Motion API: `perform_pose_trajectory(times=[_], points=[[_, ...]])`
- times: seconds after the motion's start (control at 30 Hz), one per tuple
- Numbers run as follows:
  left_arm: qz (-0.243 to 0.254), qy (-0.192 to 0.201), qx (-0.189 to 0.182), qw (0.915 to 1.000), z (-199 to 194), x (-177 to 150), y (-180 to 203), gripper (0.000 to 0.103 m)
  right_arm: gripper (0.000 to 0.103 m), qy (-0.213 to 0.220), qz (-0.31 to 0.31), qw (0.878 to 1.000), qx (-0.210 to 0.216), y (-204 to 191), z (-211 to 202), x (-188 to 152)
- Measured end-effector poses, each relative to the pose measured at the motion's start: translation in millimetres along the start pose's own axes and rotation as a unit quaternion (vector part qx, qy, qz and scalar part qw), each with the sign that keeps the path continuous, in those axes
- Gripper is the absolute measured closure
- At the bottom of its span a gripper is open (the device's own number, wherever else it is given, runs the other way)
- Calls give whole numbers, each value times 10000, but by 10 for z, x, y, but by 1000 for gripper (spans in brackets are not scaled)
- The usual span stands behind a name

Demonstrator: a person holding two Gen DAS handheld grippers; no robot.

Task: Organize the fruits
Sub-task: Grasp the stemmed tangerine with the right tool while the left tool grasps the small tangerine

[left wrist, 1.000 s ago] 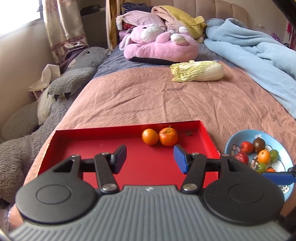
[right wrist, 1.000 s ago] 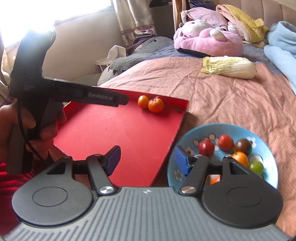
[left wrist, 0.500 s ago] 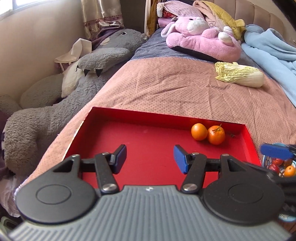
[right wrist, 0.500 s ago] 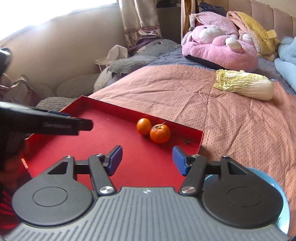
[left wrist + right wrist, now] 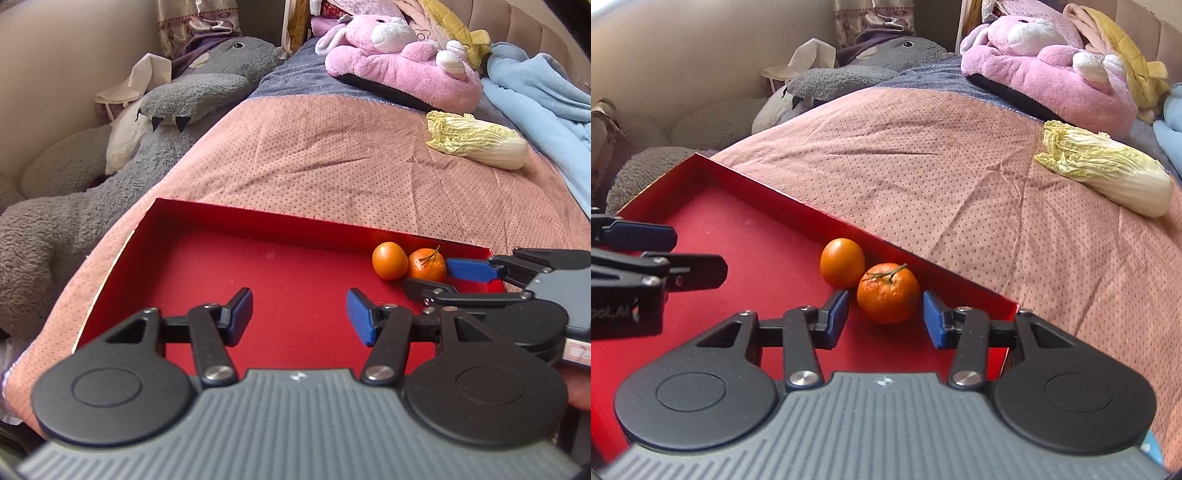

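1. Left wrist view: the left gripper (image 5: 299, 317) hovers low over the bare floor of the shallow red cardboard tray (image 5: 258, 221), fingers apart and holding nothing. The smooth orange fruit (image 5: 389, 260) and the wrinkled stemmed tangerine (image 5: 426, 265) sit touching each other against the tray's far wall, near its right corner. The right gripper (image 5: 448, 277) reaches in from the right, one blue pad just beside the tangerine. The two tools are close together here; a sideways drift by either could likely knock them together.

2. Right wrist view: the right gripper is level and low, its fingers (image 5: 836, 314) apart on either side of the tangerine (image 5: 888, 292), not yet clamped on it. The smooth fruit (image 5: 842, 262) touches the tangerine just behind the left finger, so closing may nudge it or send it rolling. The tray wall (image 5: 923, 264) stands close behind, and the right finger could catch it. The tray lies on the pink dotted bed cover (image 5: 942, 173).
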State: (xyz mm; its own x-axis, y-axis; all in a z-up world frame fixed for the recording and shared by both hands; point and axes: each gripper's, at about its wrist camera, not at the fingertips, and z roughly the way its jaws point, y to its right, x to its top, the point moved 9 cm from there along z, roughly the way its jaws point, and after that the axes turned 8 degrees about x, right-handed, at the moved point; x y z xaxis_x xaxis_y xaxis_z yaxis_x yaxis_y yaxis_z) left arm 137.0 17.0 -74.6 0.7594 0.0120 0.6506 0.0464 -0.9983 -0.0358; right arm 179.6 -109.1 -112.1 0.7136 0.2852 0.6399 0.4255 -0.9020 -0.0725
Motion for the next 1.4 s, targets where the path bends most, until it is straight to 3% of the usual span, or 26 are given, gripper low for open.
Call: perform_pose_trajectory(times=[0.07,0.1,0.2,0.57,0.73,0.93,1.0,1.07,1.4], points=[[-24,-62,-19,10000,40,-4,23,44,53,-18,29,10000,27,29,44,14],[-17,-92,-34,10000,58,-8,40,44,59,-9,13,10000,63,32,48,13],[58,-127,-54,9999,98,-14,101,44,60,33,-130,9999,32,41,-40,-36],[379,-88,-563,9977,286,52,627,44,60,254,102,9972,692,-177,-852,-635],[781,-112,-334,9963,454,11,791,44,60,173,284,9949,948,-334,-951,-895],[740,37,-246,9969,553,109,797,45,60,57,336,9941,1034,-434,-938,-1032],[639,33,-275,9976,567,140,780,49,60,60,347,9939,1045,-450,-955,-1049],[557,12,-399,9976,562,155,773,68,60,83,369,9938,1049,-467,-978,-1059],[635,135,-87,9979,533,144,687,68,60,221,435,9935,1027,-467,-1113,-1036]])
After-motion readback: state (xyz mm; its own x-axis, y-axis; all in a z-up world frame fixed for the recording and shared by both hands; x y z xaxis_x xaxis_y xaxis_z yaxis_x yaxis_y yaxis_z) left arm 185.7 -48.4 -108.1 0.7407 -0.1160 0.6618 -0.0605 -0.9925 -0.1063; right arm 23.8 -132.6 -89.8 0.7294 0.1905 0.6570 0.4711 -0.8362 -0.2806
